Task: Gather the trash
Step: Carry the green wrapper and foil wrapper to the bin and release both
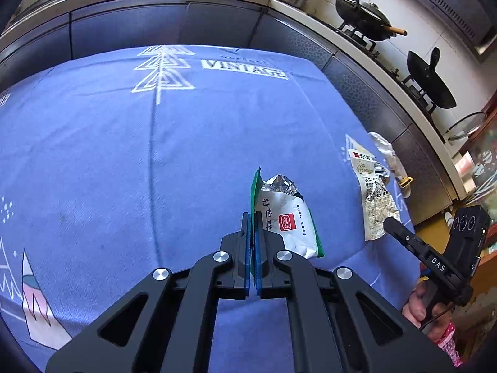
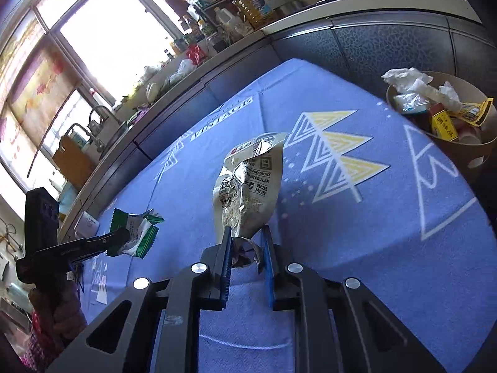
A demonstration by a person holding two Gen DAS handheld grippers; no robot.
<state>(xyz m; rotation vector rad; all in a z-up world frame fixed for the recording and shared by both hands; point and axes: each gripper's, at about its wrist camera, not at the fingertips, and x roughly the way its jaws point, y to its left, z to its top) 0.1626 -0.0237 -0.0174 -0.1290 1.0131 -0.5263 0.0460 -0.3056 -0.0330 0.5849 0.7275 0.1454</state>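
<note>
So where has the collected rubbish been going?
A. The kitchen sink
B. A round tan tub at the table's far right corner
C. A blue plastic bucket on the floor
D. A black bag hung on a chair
B: the right wrist view shows a round tan tub on the blue tablecloth, already holding crumpled tissues and packets.

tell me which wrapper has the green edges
The wrapper in the left gripper: white with green serrated edges and a red logo. The one in the right gripper is a beige, partly clear packet.
</note>
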